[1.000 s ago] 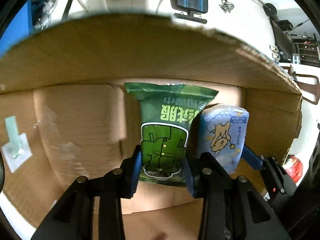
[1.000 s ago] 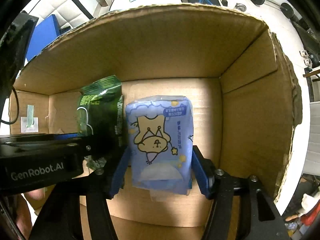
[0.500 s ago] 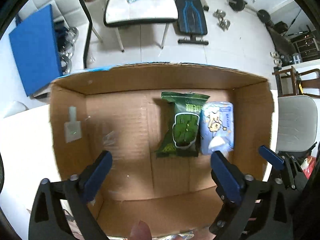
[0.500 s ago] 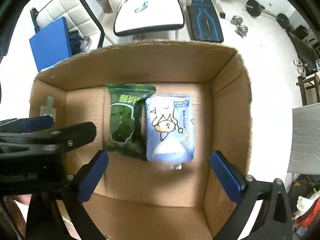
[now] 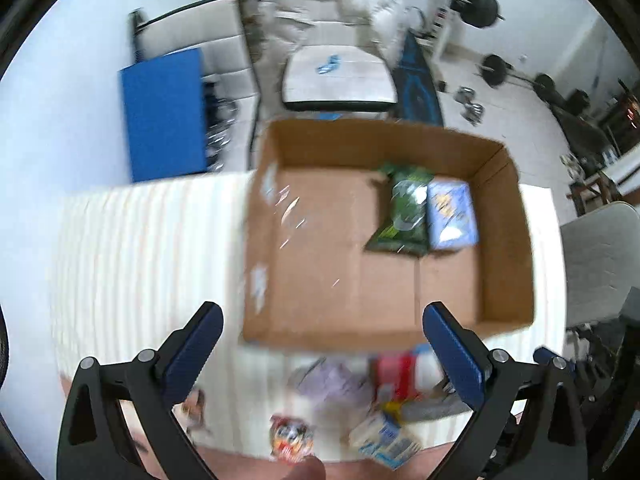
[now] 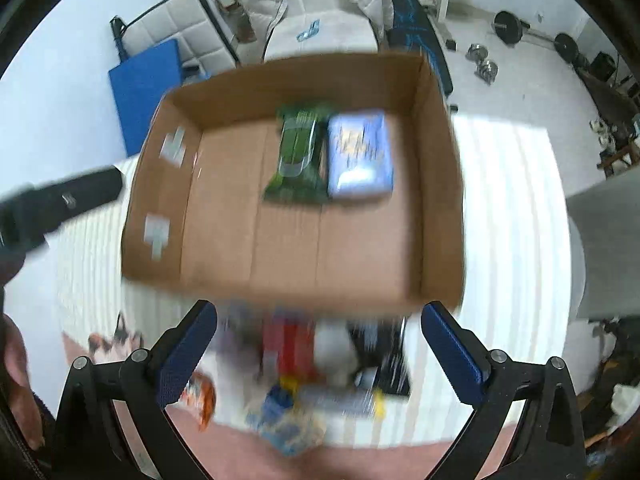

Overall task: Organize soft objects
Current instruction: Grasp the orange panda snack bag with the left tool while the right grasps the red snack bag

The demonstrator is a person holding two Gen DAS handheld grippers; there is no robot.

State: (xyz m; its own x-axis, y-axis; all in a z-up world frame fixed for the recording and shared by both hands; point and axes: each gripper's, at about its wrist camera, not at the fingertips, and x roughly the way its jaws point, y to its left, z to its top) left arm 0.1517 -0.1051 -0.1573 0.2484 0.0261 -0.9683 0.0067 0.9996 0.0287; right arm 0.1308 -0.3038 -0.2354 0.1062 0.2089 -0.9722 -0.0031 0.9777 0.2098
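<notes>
Now | packs (image 5: 424, 212) in box (image 5: 360, 320) | beyond both spread tongs (image 5: 322, 344)

Matt brown corrugated cardboard box (image 5: 500, 264) at frame centre holds a glossy green plastic packet (image 5: 404, 212) and a smoother blue plastic-wrapped pack (image 5: 452, 216); the tabletop (image 5: 152, 248) looks white, ribbed.

No legible text in either wrist view.
Printing on the green foil packet (image 5: 404, 210) and the pale blue cartoon-printed packet (image 6: 359, 155) is blurred beyond reading.
</notes>
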